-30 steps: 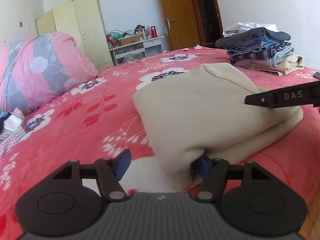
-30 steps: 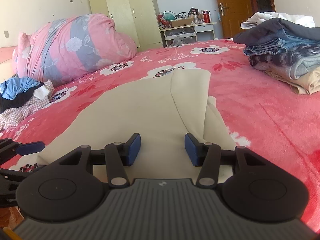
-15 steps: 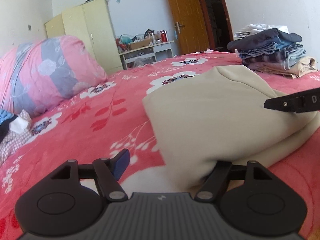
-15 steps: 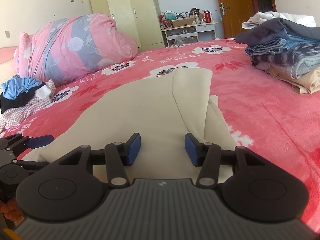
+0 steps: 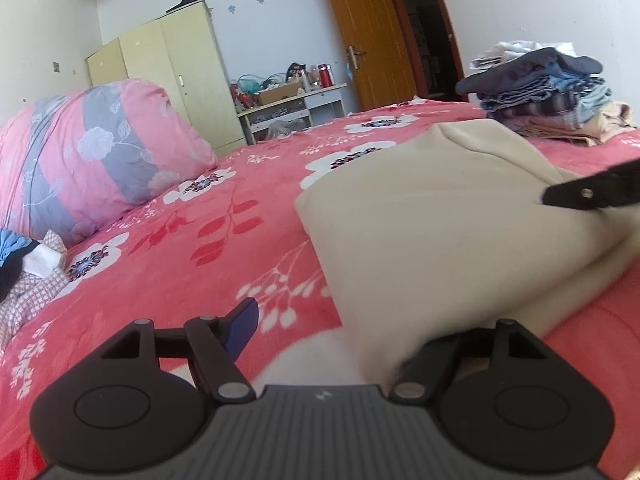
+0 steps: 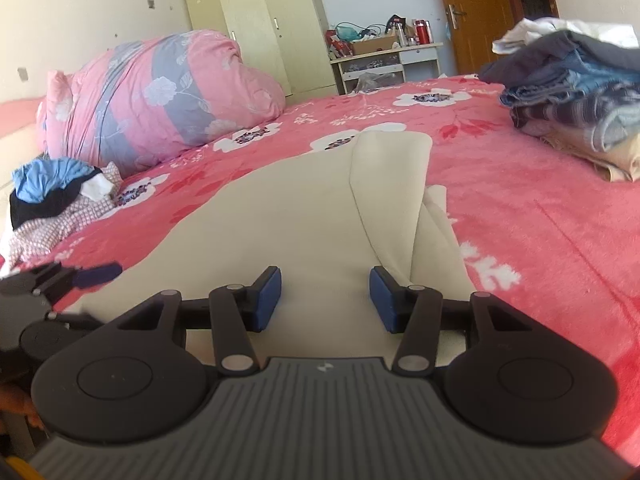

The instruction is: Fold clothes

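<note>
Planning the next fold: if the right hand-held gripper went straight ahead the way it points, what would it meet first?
Probably the beige garment: the open right hand-held gripper sits low over it, pointing along its folded flap. Depth is unclear.

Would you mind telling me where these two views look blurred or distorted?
Left wrist view: the cream garment smears near the left claw; door frame bows from fisheye. Right wrist view: the folded clothes pile is soft at the edge; the wardrobe leans.

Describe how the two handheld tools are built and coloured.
Both match: the left tool and right tool have a grey ribbed body, two round black housings, black linkage arms with silver pivot pins, and blue finger pads. A small pale logo marks each body. No cables, hands or sleeves show.
</note>
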Action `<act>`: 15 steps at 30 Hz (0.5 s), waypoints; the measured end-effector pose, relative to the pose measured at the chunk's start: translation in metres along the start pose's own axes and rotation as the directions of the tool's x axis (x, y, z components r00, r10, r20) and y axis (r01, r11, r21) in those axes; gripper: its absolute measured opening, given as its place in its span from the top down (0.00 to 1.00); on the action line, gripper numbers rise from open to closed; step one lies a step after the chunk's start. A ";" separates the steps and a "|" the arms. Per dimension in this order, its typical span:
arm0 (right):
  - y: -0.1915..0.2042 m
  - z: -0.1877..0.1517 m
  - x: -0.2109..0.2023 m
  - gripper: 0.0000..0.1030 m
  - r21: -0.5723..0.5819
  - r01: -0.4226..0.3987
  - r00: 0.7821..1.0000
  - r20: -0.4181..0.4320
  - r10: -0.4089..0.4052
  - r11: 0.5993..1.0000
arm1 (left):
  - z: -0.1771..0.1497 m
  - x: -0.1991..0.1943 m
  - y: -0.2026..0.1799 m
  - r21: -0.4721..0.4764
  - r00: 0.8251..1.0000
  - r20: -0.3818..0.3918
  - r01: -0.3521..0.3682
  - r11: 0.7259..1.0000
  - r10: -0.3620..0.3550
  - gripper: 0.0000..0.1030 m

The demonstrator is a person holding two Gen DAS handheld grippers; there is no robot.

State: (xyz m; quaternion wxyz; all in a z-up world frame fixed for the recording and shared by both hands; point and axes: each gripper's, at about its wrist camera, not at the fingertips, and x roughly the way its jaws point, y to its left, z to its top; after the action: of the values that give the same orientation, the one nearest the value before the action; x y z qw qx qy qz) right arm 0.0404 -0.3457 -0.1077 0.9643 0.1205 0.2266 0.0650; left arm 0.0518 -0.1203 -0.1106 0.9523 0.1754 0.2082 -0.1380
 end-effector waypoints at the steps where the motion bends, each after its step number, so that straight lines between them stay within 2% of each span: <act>1: -0.001 0.000 0.000 0.54 0.002 -0.001 1.000 0.001 0.001 1.000 | -0.002 -0.007 0.002 -0.001 1.000 0.005 0.014 1.000 -0.014 0.29; 6: -0.003 0.000 0.000 0.54 0.006 -0.003 1.000 0.004 0.003 1.000 | -0.006 -0.048 0.017 -0.011 0.993 0.034 0.111 0.994 -0.111 0.29; 10: -0.004 0.001 0.001 0.54 0.005 -0.008 1.000 0.002 0.008 1.000 | 0.003 -0.078 0.039 -0.091 0.978 0.117 0.181 0.979 -0.170 0.29; 13: -0.003 0.002 0.001 0.53 0.001 -0.003 1.000 -0.004 0.003 1.000 | 0.019 -0.076 0.046 -0.153 0.966 0.180 0.215 0.965 -0.186 0.29; 15: -0.002 0.006 0.000 0.53 -0.001 0.003 1.000 -0.011 -0.003 1.000 | 0.030 -0.064 0.038 -0.157 0.960 0.202 0.227 0.961 -0.194 0.33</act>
State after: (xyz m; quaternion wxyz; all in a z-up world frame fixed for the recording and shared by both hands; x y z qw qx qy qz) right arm 0.0433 -0.3483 -0.1031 0.9632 0.1193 0.2320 0.0645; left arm 0.0192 -0.0853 -0.0459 0.9592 0.0526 0.1479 -0.2353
